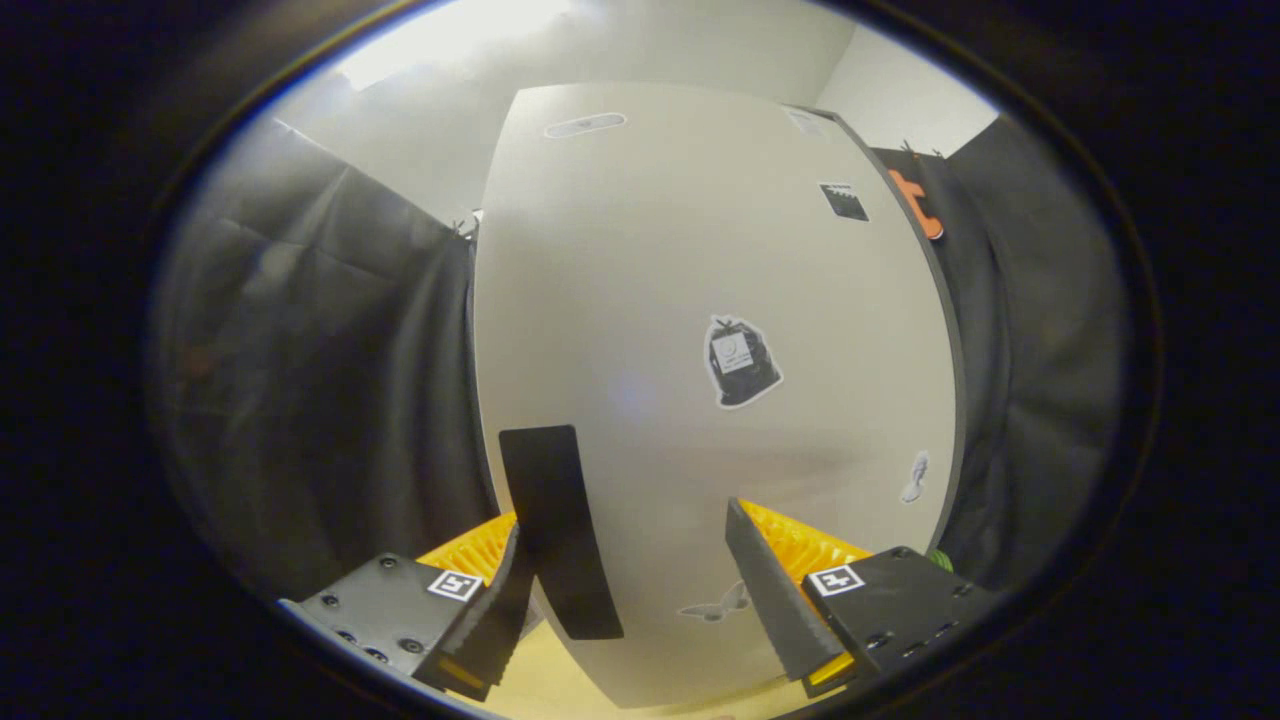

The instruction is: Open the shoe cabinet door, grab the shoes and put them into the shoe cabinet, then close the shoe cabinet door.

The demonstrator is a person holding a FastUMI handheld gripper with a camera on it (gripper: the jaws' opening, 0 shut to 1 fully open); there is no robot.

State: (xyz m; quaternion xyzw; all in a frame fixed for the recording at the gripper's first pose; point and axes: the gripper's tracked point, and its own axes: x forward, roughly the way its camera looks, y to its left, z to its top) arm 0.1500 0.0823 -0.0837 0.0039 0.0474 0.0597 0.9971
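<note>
Facing the closed white shoe cabinet door (700, 380), close ahead of the gripper (630, 580). Fingers spread wide, gripping nothing, the dark handle strip (555, 530) just inside the left finger. Stickers (740, 362) on the door, print too small to read.

A recording booth: black cloth walls (330, 370) around a white, stickered shoe cabinet door (700, 300).

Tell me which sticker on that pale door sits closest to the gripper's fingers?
The butterfly sticker, low on the cabinet door, between the open gripper fingers; the bag-shaped sticker sits higher.
</note>
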